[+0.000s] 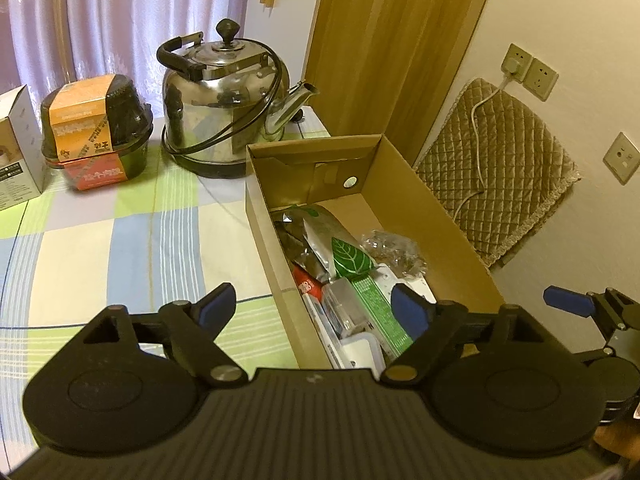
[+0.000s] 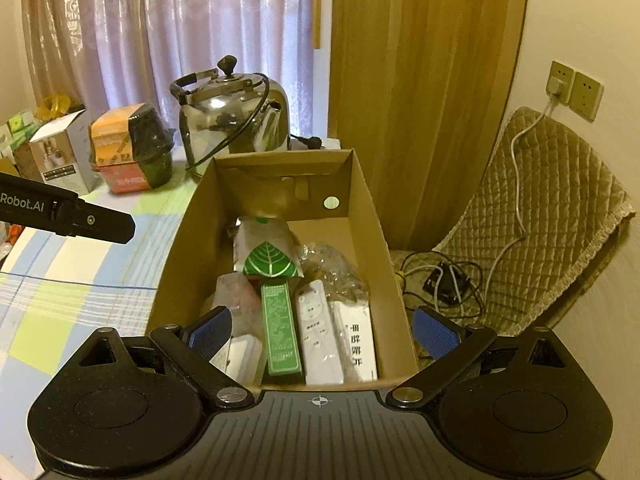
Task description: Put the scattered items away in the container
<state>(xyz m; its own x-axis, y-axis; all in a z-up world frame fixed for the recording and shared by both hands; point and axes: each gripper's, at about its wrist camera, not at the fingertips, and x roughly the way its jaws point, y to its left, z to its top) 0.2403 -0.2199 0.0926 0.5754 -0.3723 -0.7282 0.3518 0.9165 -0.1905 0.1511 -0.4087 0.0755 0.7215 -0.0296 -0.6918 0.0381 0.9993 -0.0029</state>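
- Two sets of tongs, left and right, both spread wide and holding nothing.
- One brown cardboard box on the checked bench, its long axis running away from the tongs.
- Inside, lengthwise: one green carton, one white power strip, one leaf-print pouch.
- Beyond it, one steel kettle.
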